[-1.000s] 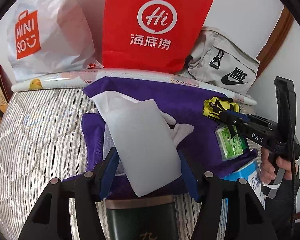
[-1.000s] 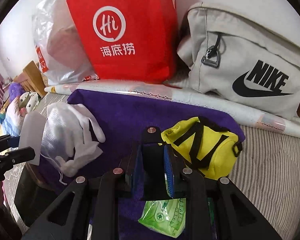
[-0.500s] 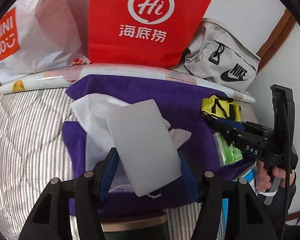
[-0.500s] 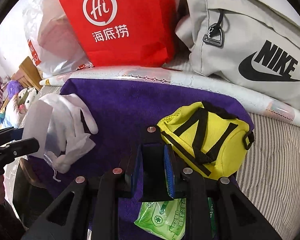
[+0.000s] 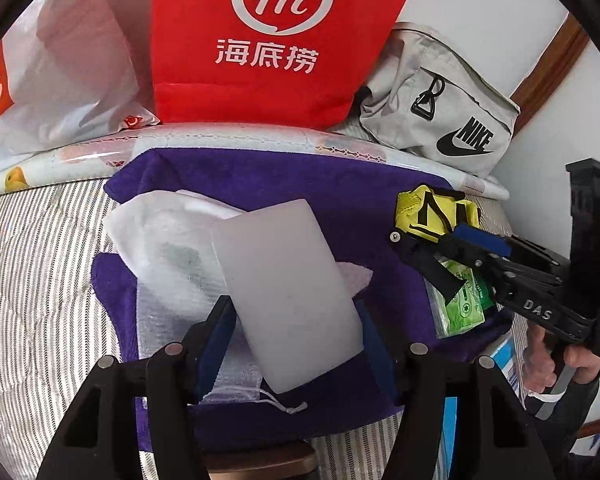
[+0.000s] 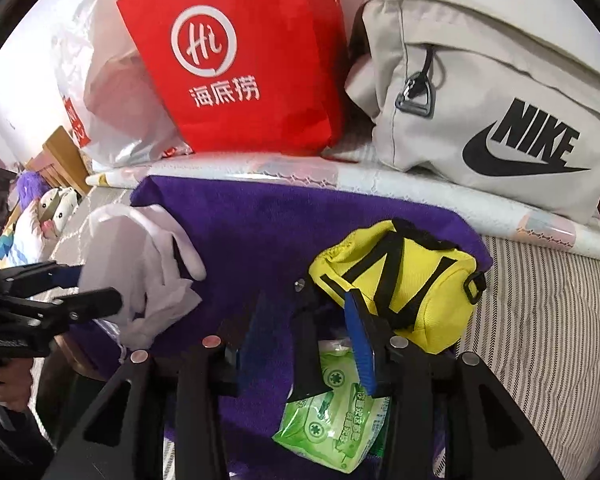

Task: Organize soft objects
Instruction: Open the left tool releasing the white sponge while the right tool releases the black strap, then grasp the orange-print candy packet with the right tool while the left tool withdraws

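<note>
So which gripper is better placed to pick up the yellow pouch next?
Right. The right gripper is open with its tips at the yellow pouch; the left gripper is already clamped on a white block.

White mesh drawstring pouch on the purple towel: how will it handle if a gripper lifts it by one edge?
The white mesh pouch will probably sag and fold: its cloth already lies crumpled on the purple towel. It looks thin and see-through, so likely light. Its loose drawstring may dangle or snag. The left gripper holds a white sponge block over it.
</note>
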